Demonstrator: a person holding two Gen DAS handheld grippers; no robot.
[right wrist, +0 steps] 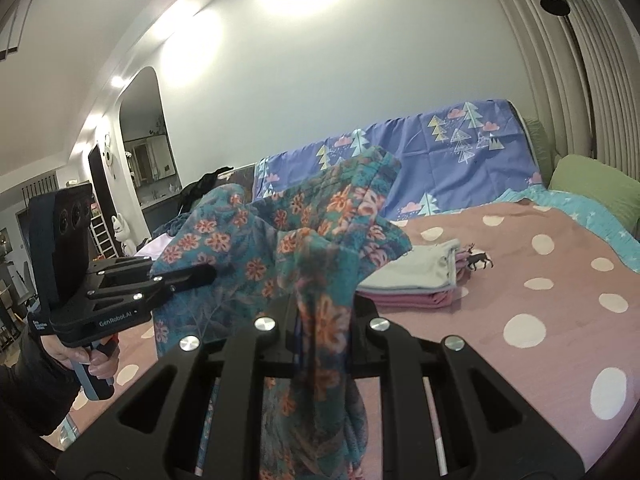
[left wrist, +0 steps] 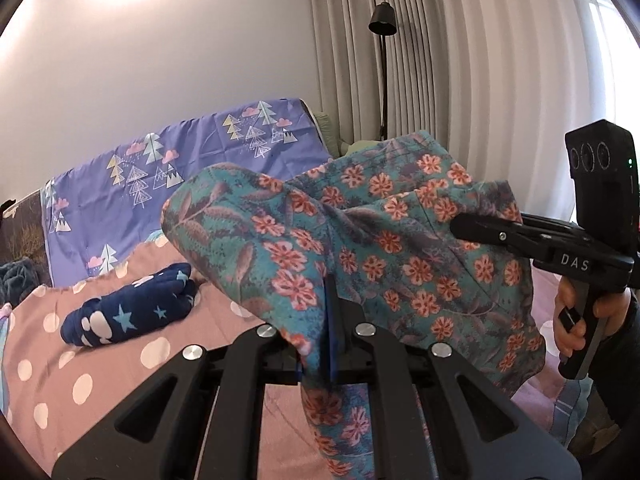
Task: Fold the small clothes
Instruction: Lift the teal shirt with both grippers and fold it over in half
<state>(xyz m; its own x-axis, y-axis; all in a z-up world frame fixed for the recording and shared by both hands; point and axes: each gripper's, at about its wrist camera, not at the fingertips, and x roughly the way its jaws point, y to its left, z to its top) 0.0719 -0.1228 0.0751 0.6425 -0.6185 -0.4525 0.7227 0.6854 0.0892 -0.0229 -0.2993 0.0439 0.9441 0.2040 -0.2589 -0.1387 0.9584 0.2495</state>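
A small teal garment with orange-pink flowers (left wrist: 360,240) hangs in the air between my two grippers, above a pink polka-dot bedspread (left wrist: 120,360). My left gripper (left wrist: 332,320) is shut on one edge of it; cloth drapes over its fingers. My right gripper (left wrist: 468,226) comes in from the right and is shut on the other edge. In the right wrist view the garment (right wrist: 304,240) drapes over my right gripper (right wrist: 320,312), and the left gripper (right wrist: 200,276) grips it from the left.
A navy star-print garment (left wrist: 132,312) lies bundled on the bed. A stack of folded clothes (right wrist: 416,280) sits on the bedspread (right wrist: 560,320). A purple tree-print sheet (left wrist: 180,168) covers the headboard. A floor lamp (left wrist: 382,20) stands by the curtains (left wrist: 480,60).
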